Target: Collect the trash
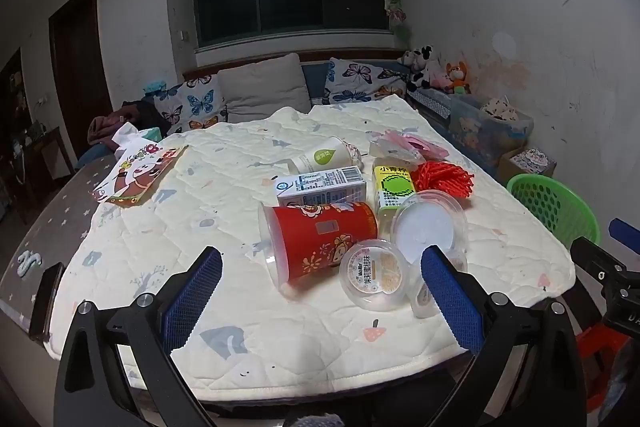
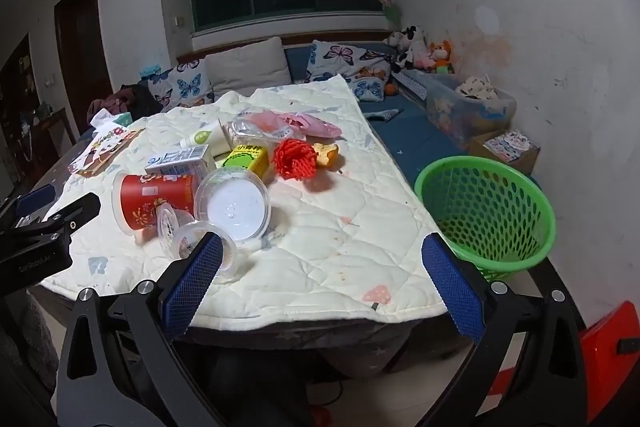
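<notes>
Hovering over the quilt (image 1: 280, 339), both the left gripper (image 1: 320, 291) and right gripper (image 2: 322, 283) are gaping wide, holding nothing; trash is lying mid-quilt around the red cup (image 1: 324, 239), the basket (image 2: 486, 211) sitting beside the table.

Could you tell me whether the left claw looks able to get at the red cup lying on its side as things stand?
Probably yes. The left claw is open and empty, and the red cup lies just ahead of it with bare quilt between. Only a small clear tub crowds the cup's right side.
</notes>
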### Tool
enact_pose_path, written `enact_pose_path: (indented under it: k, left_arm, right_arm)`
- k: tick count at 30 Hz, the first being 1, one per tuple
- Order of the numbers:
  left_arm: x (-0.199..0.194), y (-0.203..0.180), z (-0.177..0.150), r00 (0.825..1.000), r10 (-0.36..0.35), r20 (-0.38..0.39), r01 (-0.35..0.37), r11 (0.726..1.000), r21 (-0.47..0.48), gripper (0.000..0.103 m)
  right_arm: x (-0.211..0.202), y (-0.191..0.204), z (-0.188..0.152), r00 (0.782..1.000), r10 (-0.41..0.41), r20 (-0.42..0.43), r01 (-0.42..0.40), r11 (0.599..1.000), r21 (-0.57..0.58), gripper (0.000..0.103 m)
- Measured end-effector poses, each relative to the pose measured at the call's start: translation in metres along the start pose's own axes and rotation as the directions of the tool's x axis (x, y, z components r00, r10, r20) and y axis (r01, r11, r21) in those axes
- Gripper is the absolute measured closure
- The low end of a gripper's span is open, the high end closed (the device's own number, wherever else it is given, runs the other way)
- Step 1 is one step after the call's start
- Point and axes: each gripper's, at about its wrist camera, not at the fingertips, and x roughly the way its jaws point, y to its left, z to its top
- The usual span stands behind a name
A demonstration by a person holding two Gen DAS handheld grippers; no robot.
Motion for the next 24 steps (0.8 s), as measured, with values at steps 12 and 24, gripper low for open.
enact_pose_path:
  k: [12,24]
  left_arm:
    - [0.001,-0.002,0.002,1.000,0.005,0.006,-0.005,1.000,-0.003,0.006]
    - [-0.007,0.008,0.000,1.000,0.015,0.014,-0.015,1.000,-0.020,0.006]
  right_arm:
    - [-0.008,-0.003,0.002,1.000,-0.003,0.013,0.003,1.000,0.001,0.004]
    - [-0.004,-0.001,0.000,1.000,-0.007,0.012,0.007,1.000,-0.003,0.004]
